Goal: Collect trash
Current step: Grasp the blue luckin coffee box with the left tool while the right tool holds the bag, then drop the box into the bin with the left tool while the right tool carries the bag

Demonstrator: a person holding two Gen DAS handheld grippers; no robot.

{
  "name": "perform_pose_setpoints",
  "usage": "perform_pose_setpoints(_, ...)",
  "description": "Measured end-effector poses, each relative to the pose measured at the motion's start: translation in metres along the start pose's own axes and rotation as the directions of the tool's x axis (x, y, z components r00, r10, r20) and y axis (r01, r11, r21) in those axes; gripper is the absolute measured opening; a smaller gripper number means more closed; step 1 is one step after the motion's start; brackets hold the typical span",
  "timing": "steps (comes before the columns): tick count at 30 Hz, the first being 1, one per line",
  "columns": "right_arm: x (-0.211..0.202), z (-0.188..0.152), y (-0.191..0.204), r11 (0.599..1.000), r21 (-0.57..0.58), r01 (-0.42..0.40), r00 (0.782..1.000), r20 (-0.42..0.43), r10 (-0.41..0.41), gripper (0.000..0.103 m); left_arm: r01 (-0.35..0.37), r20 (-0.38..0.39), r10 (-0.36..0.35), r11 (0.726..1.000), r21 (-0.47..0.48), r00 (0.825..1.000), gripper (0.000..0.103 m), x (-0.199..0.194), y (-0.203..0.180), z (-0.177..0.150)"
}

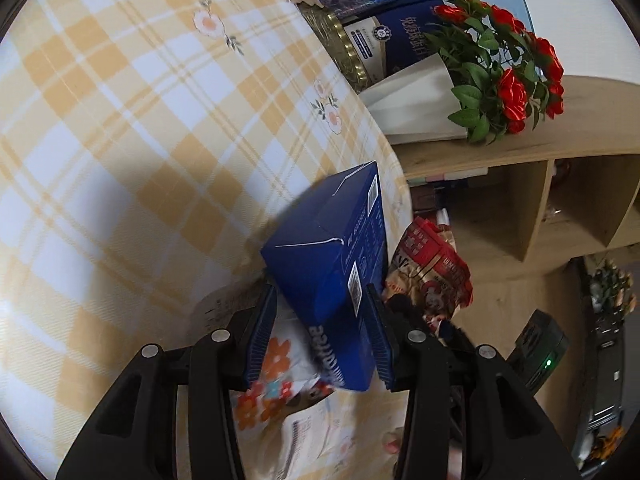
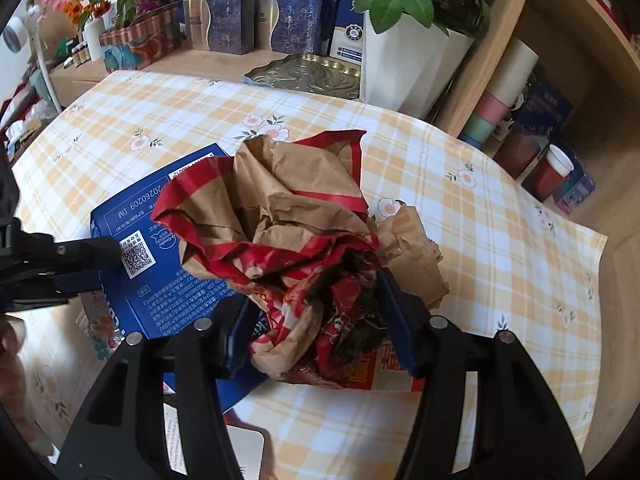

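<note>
Left wrist: left hand-held gripper [image 1: 326, 340] clamps glossy blue carton [image 1: 332, 268]; right [image 2: 316, 332] grasps crumpled paper bag [image 2: 296, 224].

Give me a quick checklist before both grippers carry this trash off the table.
1. Left gripper clamped on blue box: ok.
2. Right gripper around crumpled paper bag: ok; firmness of grip: cannot tell.
3. Box and bag apart: not ok, they overlap.
4. Trash left on checked tablecloth, a floral wrapper under the box: not ok.
5. Bin in sight: not ok, none visible.
</note>
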State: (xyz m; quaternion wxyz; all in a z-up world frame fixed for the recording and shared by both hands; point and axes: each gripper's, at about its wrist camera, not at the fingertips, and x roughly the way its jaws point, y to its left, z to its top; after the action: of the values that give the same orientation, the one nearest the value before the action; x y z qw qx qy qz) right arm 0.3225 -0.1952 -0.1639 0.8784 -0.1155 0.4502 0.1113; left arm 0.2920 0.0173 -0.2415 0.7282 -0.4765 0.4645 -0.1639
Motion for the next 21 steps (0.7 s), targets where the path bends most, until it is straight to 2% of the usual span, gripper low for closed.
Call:
perform_pose_setpoints(3,-0.001,-0.002,-0.003,1.000,0.019,-0.009,1.000,-0.001,0.009,0.059,0.014,0.009,-0.014,1.000,0.015,1.000,0.042,0.009,-0.002,0.001)
perform_pose_setpoints(5,-0.001,-0.003,-0.006,0.999,0.040,-0.022,1.000,-0.003,0.022,0.059,0.052,0.008,-0.052,0.999,0.008,0.999,0.042,0.015,-0.003,0.003)
perform_pose_setpoints(8,-0.004,-0.005,-0.010,0.998,0.061,-0.032,0.999,0.002,0.032,0.057,0.069,0.007,-0.069,0.998,0.001,0.998,0.034,0.020,-0.007,0.005)
perform_pose_setpoints(10,-0.010,-0.003,-0.013,0.997,0.075,-0.027,0.999,0.019,0.026,0.055,0.063,0.020,-0.063,0.997,0.037,0.998,0.027,0.017,-0.017,0.005)
perform_pose_setpoints(12,-0.018,-0.001,-0.016,0.995,0.093,-0.027,0.999,0.041,0.023,0.054,0.094,0.056,-0.099,0.992,0.086,0.993,0.023,0.007,-0.035,0.006)
perform_pose_setpoints(13,-0.028,0.000,-0.019,0.992,0.119,-0.042,0.997,0.074,0.034,0.054,0.076,0.069,-0.084,0.990,0.115,0.994,0.022,0.001,-0.045,0.007)
perform_pose_setpoints(17,-0.061,0.003,-0.022,0.988,0.148,-0.042,0.988,0.155,0.019,0.054,0.077,0.087,-0.097,0.975,0.206,0.992,0.021,-0.019,-0.075,0.010)
perform_pose_setpoints(21,-0.103,-0.003,-0.022,0.982,0.177,-0.062,0.972,0.234,0.019,0.054,0.033,0.121,-0.078,0.940,0.339,0.990,0.020,-0.055,-0.107,0.005)
